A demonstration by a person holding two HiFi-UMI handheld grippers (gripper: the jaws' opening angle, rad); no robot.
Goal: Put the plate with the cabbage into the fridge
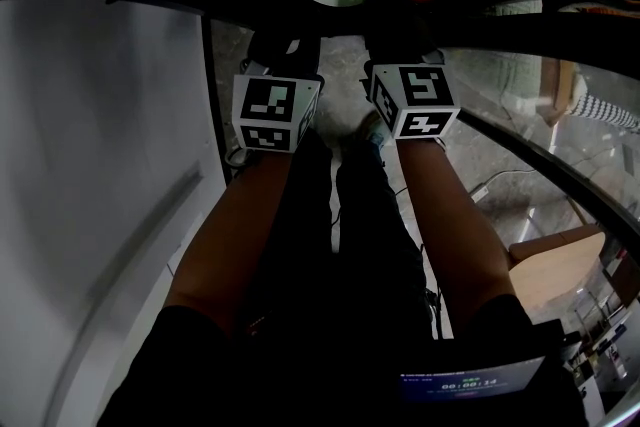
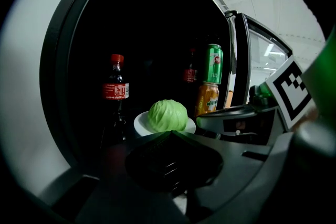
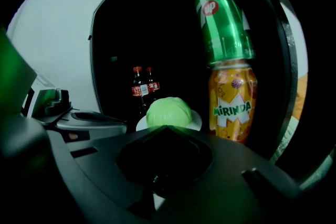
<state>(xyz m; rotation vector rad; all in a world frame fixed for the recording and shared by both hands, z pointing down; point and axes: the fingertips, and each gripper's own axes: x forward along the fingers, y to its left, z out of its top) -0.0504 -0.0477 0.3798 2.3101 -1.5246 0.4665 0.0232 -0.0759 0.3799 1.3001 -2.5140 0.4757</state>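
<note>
White round plate (image 2: 140, 124) with pale green cabbage (image 2: 167, 115) stands inside the dark fridge (image 2: 152, 23), placement seemingly complete; the near left gripper (image 2: 170, 135) and right gripper (image 3: 165, 129), the 2 closed and empty, need only withdraw.

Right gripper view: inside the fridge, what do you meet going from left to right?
Two cola bottles → cabbage on its plate → orange Mirinda can.
</note>
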